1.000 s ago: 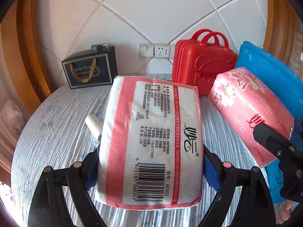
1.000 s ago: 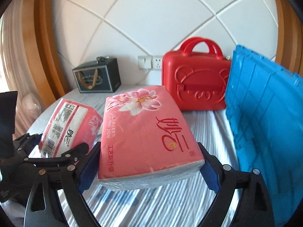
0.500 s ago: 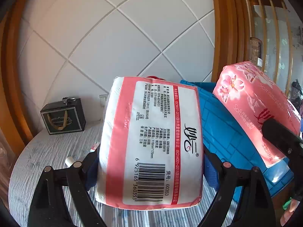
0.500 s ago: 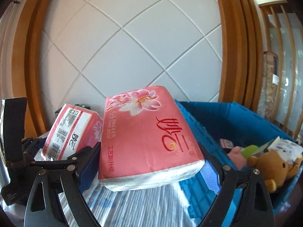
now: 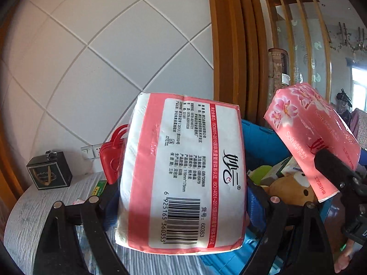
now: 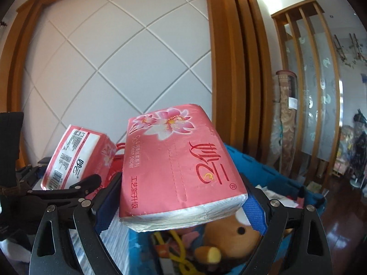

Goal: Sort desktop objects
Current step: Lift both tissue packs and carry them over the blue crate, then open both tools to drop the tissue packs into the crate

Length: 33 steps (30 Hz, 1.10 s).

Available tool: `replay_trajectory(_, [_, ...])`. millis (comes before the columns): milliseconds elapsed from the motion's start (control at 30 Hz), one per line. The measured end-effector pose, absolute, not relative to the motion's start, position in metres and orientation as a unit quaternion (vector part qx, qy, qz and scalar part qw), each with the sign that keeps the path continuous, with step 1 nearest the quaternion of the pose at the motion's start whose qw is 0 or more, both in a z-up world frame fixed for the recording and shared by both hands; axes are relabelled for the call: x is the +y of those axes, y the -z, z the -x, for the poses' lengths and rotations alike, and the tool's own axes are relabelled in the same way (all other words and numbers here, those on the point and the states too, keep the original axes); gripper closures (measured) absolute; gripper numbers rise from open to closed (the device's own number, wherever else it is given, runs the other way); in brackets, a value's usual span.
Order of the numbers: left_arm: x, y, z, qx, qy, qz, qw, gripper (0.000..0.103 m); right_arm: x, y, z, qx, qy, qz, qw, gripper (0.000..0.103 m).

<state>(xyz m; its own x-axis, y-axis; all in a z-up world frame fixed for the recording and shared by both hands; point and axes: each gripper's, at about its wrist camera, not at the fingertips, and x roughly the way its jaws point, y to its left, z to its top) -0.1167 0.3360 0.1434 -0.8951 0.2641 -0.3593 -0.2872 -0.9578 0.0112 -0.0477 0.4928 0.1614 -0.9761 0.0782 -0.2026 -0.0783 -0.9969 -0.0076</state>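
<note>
My left gripper [image 5: 181, 206] is shut on a pink-and-white tissue pack [image 5: 183, 178], barcode side up, its blue pads pressing both sides. My right gripper [image 6: 181, 206] is shut on a pink flowered tissue pack [image 6: 179, 167]. Both packs hang in the air over the near edge of a blue bin [image 6: 263, 174]. In the left wrist view the flowered pack [image 5: 312, 142] is up at the right, above the blue bin [image 5: 263, 142]. The right wrist view has the barcode pack [image 6: 75, 158] to the left.
A brown teddy bear [image 6: 231, 236] and several small items lie in the bin. A red case [image 5: 113, 158] and a black gift box [image 5: 49, 171] stand at the back of the grey striped table [image 5: 29, 217]. A wooden frame and screen rise behind the bin.
Both grippers have risen and swung right, from above the table to over the blue bin, with the tissue packs still held. The bin's inside and the teddy bear have come into view.
</note>
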Motion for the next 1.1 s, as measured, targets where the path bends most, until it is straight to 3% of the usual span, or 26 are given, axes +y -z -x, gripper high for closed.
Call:
replay_trajectory(400, [0.464, -0.142, 0.095, 0.057, -0.968, 0.215, 0.118, 0.014, 0.627, -0.15, 0.061, 0.019, -0.994, 0.109, 0.02, 0.01])
replay_trajectory(700, [0.483, -0.129, 0.106, 0.062, -0.965, 0.242, 0.081, 0.012, 0.656, -0.134, 0.081, 0.027, -0.99, 0.137, 0.001, 0.011])
replay_trajectory(833, [0.485, -0.131, 0.106, 0.062, -0.967, 0.238, 0.067, 0.012, 0.663, -0.131, 0.082, 0.033, -0.99, 0.139, 0.012, 0.0])
replay_trajectory(1100, [0.477, -0.133, 0.109, 0.045, -0.969, 0.234, 0.068, 0.011, 0.673, -0.134, 0.075, 0.045, -0.989, 0.138, 0.012, 0.0])
